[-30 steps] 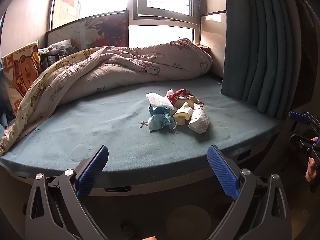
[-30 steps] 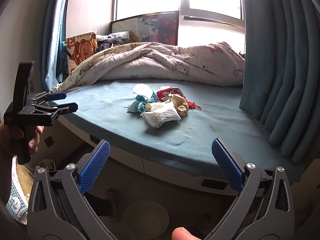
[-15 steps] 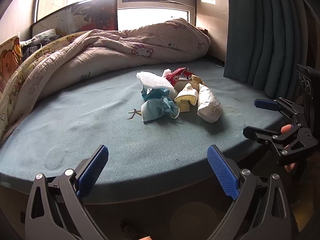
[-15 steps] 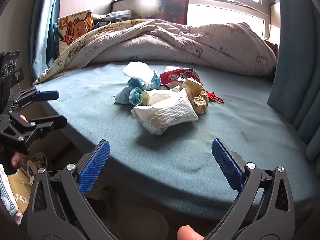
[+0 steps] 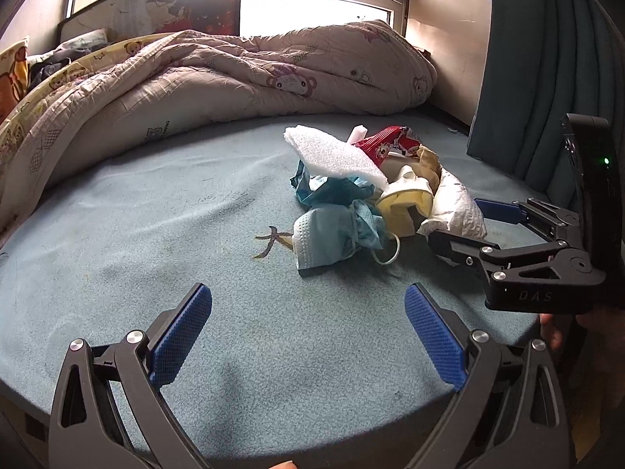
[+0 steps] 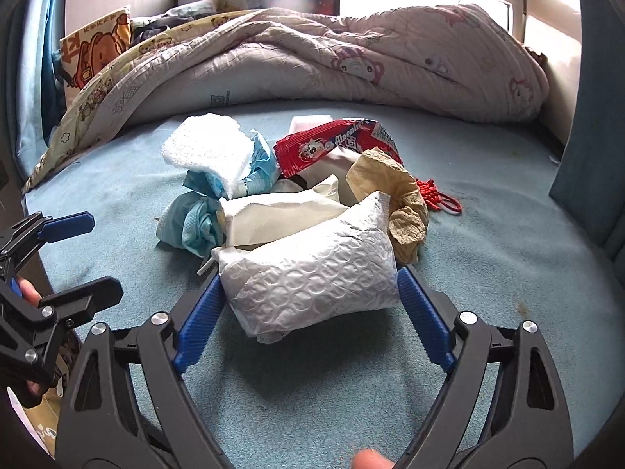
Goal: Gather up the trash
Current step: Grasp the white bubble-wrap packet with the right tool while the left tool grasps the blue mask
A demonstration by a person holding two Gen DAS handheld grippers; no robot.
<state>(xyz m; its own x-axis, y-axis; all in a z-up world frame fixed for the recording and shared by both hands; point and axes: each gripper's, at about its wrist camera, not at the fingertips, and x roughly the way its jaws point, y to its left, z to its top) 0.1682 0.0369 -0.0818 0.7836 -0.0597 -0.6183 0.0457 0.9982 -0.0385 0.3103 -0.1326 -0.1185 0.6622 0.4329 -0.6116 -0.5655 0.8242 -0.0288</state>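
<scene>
A pile of trash lies on the blue-green mattress (image 5: 156, 234): a white bubble-wrap mailer (image 6: 312, 273), a white foam sheet (image 5: 332, 152), a blue face mask (image 5: 332, 234), a red candy wrapper (image 6: 332, 142), a brown crumpled paper (image 6: 394, 195) and a cream pouch (image 6: 273, 219). My right gripper (image 6: 308, 305) is open with its blue pads on either side of the mailer; it also shows in the left wrist view (image 5: 457, 219). My left gripper (image 5: 308, 336) is open and empty, short of the mask; it also shows in the right wrist view (image 6: 78, 258).
A rumpled quilt (image 5: 234, 78) covers the back of the bed. A dark curtain (image 5: 547, 58) hangs at the right. A cartoon pillow (image 6: 97, 51) stands at the back left. A red knotted cord (image 6: 437, 195) lies beside the pile.
Both grippers moved forward over the bed toward the pile. The right gripper now straddles the bubble-wrap mailer with its jaws still open.
</scene>
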